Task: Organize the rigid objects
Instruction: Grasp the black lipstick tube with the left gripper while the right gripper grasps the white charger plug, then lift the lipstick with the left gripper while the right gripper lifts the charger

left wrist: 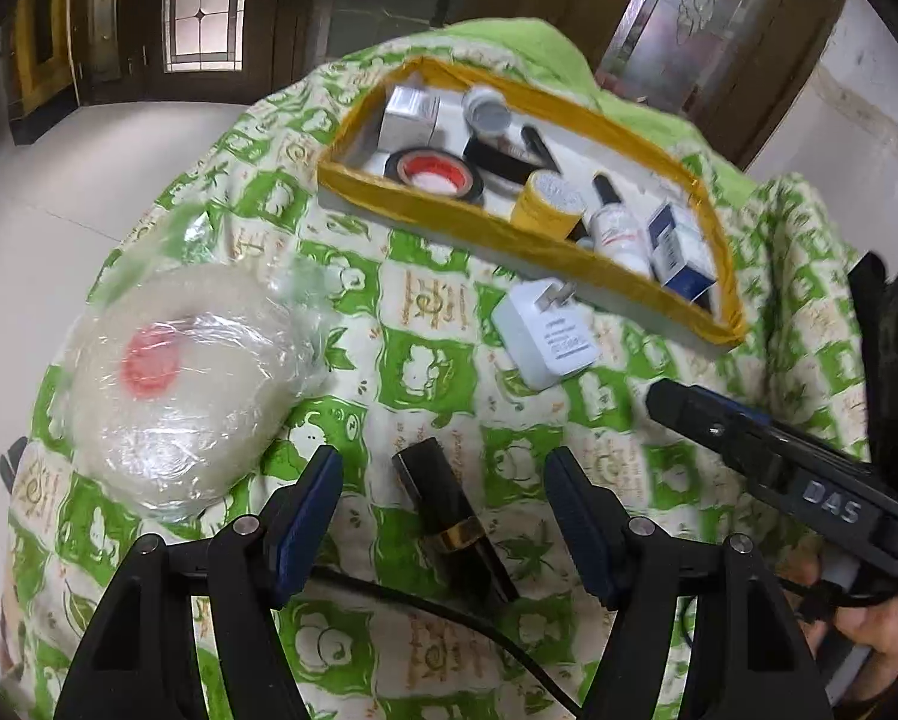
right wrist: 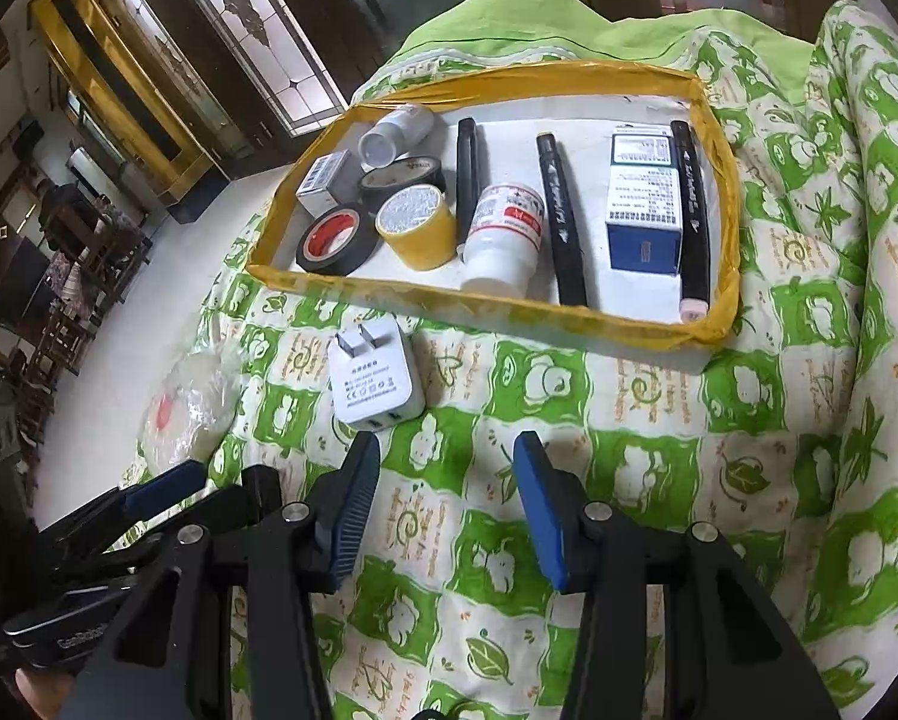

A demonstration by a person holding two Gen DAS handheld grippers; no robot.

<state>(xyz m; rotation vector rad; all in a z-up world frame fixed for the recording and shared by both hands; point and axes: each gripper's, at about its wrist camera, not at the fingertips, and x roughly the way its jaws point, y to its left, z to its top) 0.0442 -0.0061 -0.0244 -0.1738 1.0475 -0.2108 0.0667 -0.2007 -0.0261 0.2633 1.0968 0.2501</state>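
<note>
A black tube with a gold band (left wrist: 449, 510) lies on the green-patterned cloth, between the fingers of my left gripper (left wrist: 443, 462). Those fingers are open and do not touch it. A white plug charger (left wrist: 544, 336) (right wrist: 374, 378) rests just in front of the yellow-rimmed tray (left wrist: 431, 210) (right wrist: 496, 300). My right gripper (right wrist: 449, 444) hovers open over bare cloth, just short of the charger, with nothing between its pads. It also shows at the right of the left wrist view (left wrist: 670, 402). The left gripper's fingers (right wrist: 167, 486) show at the lower left of the right wrist view.
The tray holds a black tape roll (right wrist: 338, 237), a yellow tape roll (right wrist: 416, 222), a white bottle (right wrist: 502, 234), a blue and white box (right wrist: 643, 198), black markers (right wrist: 559, 216) and a silver box (right wrist: 323, 180). A plastic-wrapped white round pack (left wrist: 179, 390) lies left, near the cloth's edge.
</note>
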